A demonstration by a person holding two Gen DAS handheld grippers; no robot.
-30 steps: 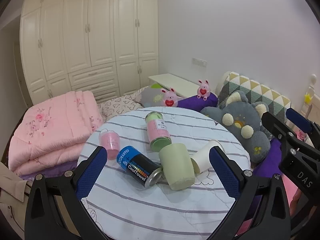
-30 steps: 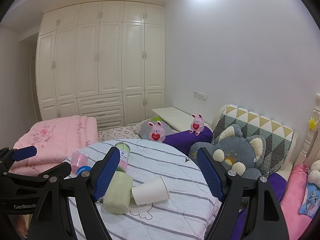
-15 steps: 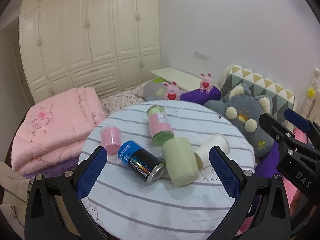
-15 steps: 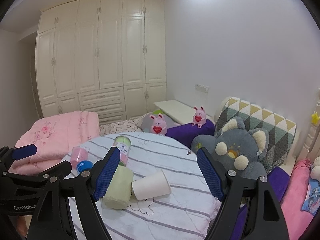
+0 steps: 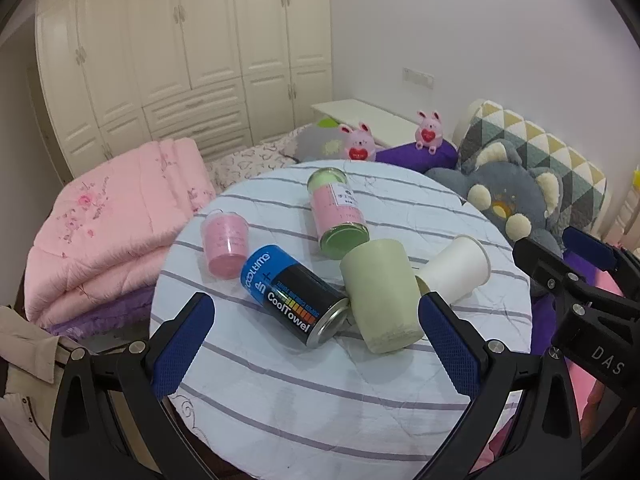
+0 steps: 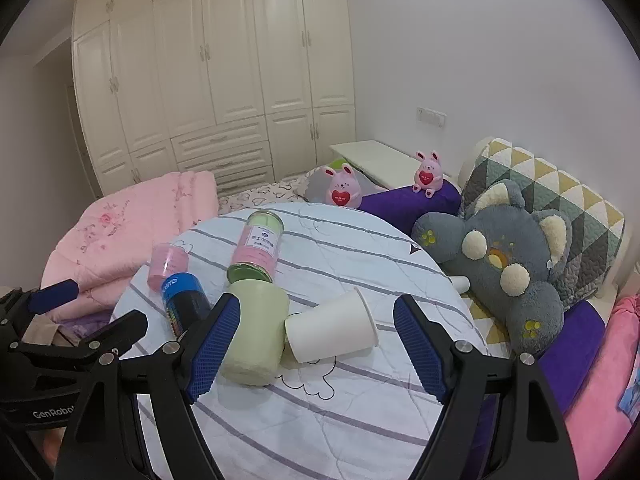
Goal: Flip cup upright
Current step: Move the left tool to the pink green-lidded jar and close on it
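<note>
A white paper cup (image 6: 334, 332) lies on its side on the round striped table (image 6: 320, 412), mouth to the right; it also shows in the left wrist view (image 5: 456, 270). A pale green cup (image 6: 254, 334) lies on its side touching it, also in the left wrist view (image 5: 380, 298). My right gripper (image 6: 316, 350) is open and empty, above the table just short of both cups. My left gripper (image 5: 316, 348) is open and empty, in front of the green cup and a can.
A blue and black CoolTowel can (image 5: 296, 294), a pink and green tin (image 5: 338, 212) and a small pink cup (image 5: 224, 240) lie on the table. A folded pink quilt (image 5: 108, 228) is at left, a grey plush cushion (image 6: 504, 264) at right.
Both grippers have moved forward and down toward the table; the cups look larger and nearer. Nothing on the table has moved.
</note>
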